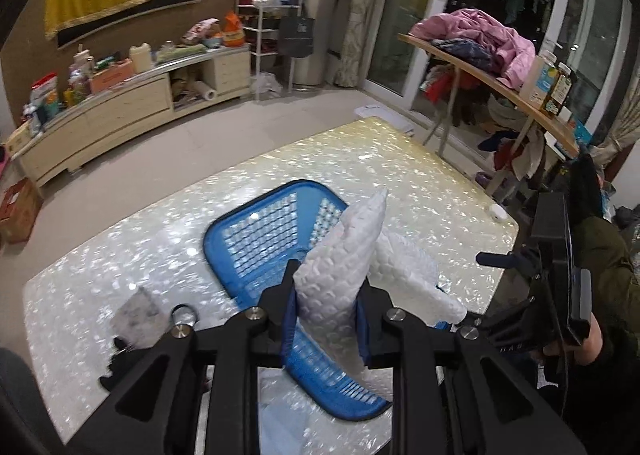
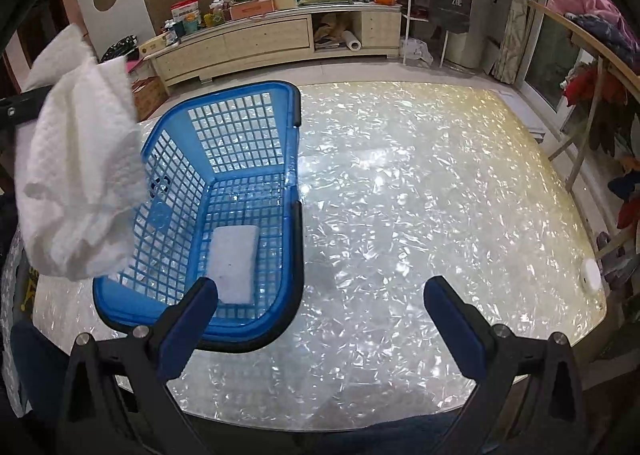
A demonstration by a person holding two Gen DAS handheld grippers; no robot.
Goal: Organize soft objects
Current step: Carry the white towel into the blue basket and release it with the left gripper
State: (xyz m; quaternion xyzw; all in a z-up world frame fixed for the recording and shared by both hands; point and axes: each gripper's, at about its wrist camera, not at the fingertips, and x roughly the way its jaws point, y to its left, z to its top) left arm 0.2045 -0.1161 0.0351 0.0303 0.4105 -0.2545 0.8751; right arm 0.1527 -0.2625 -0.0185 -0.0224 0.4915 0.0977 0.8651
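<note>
Left hand-held gripper (image 1: 326, 315) is clamped shut; right hand-held gripper (image 2: 320, 295) gapes wide.

White quilted cloth (image 1: 340, 279), crumpled, pinched upright above blue lattice basket (image 2: 224, 191). Basket open-topped on the surface, left side; flat white pad (image 2: 234, 265) on its floor, near end.

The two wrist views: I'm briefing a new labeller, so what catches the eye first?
A white quilted cloth pinched in the left gripper, held over the blue basket on the shimmering table. A white pad lies in the basket; the right gripper is open.
</note>
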